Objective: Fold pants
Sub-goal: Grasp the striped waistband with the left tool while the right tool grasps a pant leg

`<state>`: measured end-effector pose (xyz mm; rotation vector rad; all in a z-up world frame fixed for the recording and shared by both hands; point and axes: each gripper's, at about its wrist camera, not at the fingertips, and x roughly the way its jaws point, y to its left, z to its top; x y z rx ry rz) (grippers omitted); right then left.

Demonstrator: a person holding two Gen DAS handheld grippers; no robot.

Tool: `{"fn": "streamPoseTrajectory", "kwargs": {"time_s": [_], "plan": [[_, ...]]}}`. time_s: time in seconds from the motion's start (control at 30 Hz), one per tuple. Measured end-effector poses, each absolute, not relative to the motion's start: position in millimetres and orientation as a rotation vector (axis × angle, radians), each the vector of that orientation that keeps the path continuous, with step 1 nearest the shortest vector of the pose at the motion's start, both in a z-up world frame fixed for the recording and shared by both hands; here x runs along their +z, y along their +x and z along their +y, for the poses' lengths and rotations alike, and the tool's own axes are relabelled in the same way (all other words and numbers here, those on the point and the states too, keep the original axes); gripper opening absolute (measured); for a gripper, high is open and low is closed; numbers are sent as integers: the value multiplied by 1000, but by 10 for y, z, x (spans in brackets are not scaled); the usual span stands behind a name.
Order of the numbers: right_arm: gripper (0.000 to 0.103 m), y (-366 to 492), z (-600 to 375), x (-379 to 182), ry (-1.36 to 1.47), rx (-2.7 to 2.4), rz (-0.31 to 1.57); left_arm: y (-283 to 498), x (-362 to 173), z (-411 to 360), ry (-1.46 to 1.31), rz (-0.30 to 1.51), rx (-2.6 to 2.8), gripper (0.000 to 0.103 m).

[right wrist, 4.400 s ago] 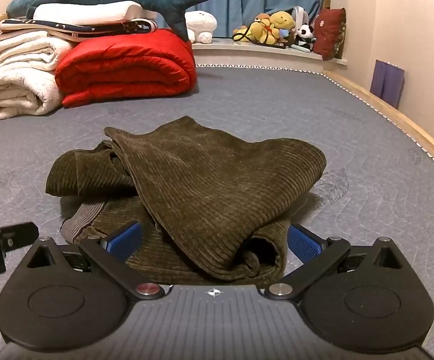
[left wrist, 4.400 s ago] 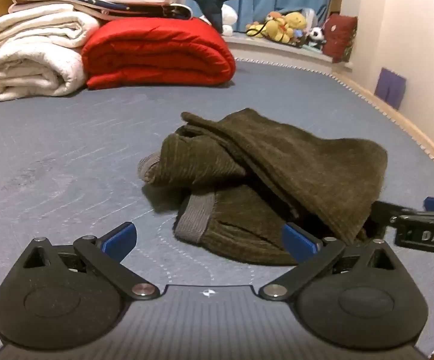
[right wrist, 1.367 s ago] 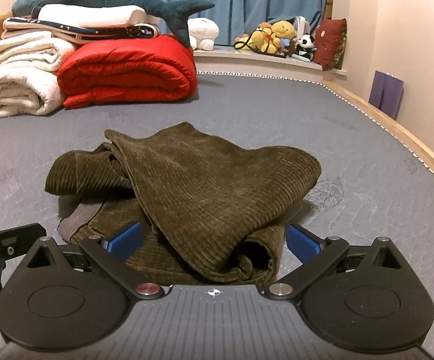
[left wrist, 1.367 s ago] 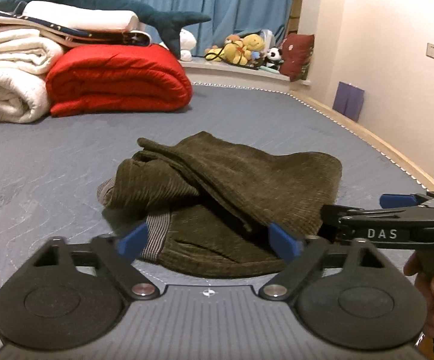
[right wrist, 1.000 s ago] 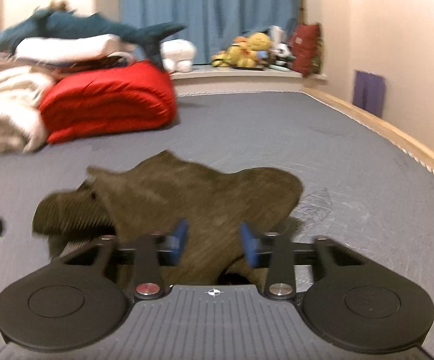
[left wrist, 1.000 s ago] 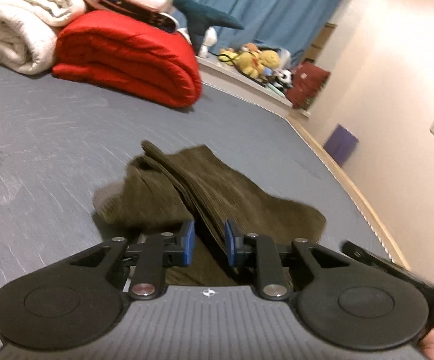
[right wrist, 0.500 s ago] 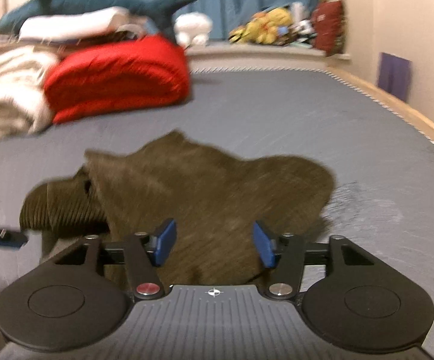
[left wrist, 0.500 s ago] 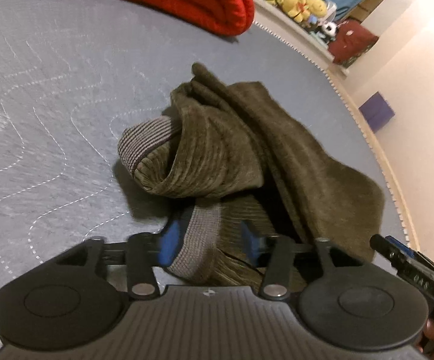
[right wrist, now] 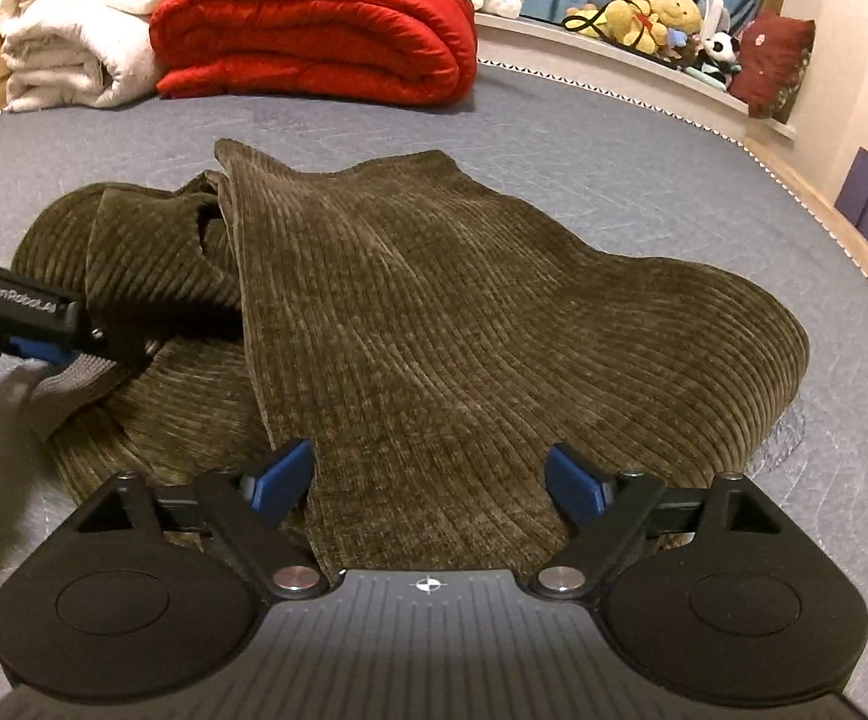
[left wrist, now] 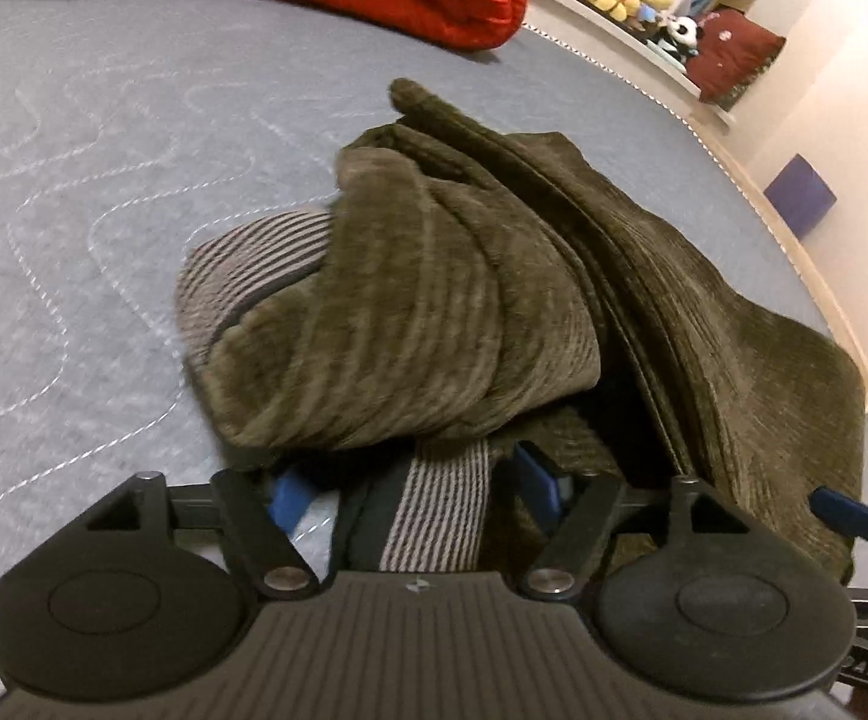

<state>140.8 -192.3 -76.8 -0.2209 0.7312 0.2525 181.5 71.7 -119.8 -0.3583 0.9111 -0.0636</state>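
Note:
Olive corduroy pants (left wrist: 446, 300) lie crumpled in a heap on the grey quilted bed (left wrist: 74, 150). A striped grey cuff (left wrist: 434, 516) of the pants sits between the jaws of my left gripper (left wrist: 416, 489), which are opening and do not press on it. A second striped cuff (left wrist: 242, 264) shows at the heap's left. In the right wrist view the pants (right wrist: 464, 324) spread wide, and my right gripper (right wrist: 428, 480) hovers low over their near edge, its jaws opening with cloth under the gap. The left gripper's fingers (right wrist: 44, 324) reach into the heap from the left.
A rolled red quilt (right wrist: 314, 24) and folded white blankets (right wrist: 74, 18) are stacked at the far end of the bed. Plush toys (right wrist: 650, 12) and a dark red cushion (right wrist: 776, 66) line the ledge at the back right. The bed's wooden rim (right wrist: 842, 234) runs along the right.
Both grippers dropped toward the pants and tilted down. Their jaws went from nearly shut to wide apart. The left one now straddles a striped cuff.

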Motion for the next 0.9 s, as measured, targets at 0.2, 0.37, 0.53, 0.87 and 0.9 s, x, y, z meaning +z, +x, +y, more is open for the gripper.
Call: {"fn": "streamPoseTrajectory", "kwargs": {"time_s": [0.2, 0.37, 0.53, 0.87, 0.9], "plan": [[85, 1364, -1909, -778, -252, 260, 712, 1796, -1225, 541, -279, 891, -61, 76], [84, 1289, -1819, -825, -350, 323, 715, 1810, -1233, 472, -232, 883, -59, 76], [81, 1224, -1723, -927, -495, 316, 701, 1812, -1250, 380, -192, 871, -60, 76], [44, 1338, -1843, -823, -431, 274, 694, 1789, -1279, 330, -172, 854, -58, 76], [35, 1339, -1867, -802, -418, 268, 688, 1788, -1279, 324, -170, 853, -58, 76]]}}
